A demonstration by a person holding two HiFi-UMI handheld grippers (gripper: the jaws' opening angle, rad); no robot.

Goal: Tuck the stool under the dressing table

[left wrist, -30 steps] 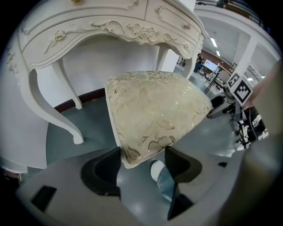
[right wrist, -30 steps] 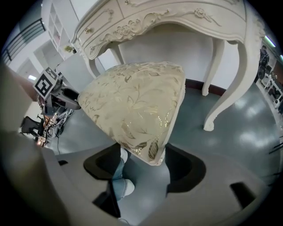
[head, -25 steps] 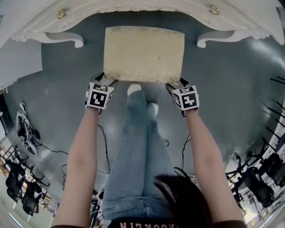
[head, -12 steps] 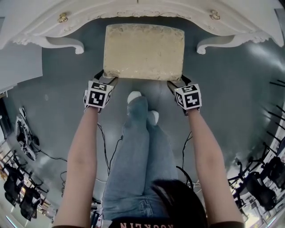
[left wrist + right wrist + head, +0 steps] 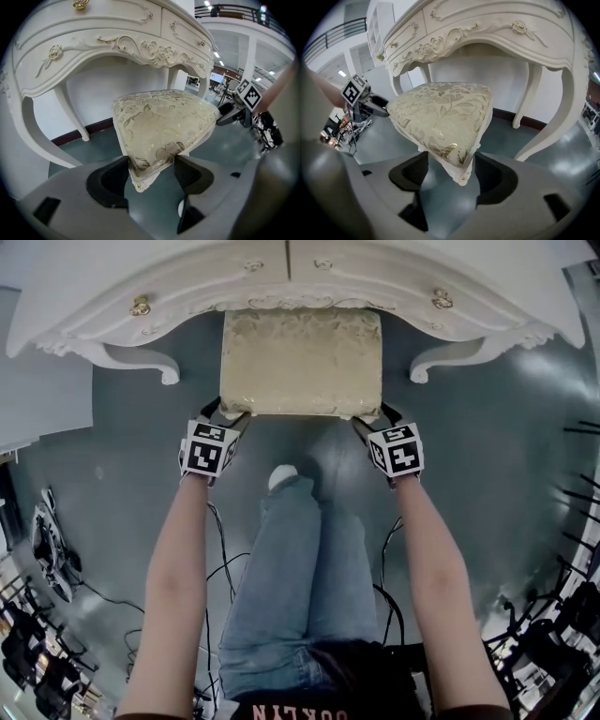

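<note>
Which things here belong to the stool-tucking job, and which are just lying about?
Job: cream floral-cushioned stool, white carved dressing table, left tool and right tool, each gripping a stool corner.
Lying about: black floor cables, black equipment.

The stool (image 5: 302,362) stands between the front legs (image 5: 141,360) of the table (image 5: 187,282), its far edge under the tabletop. The left gripper (image 5: 225,414) has the stool's near left corner between its jaws and the right gripper (image 5: 369,418) the near right corner. The person (image 5: 300,559) stands behind.
</note>
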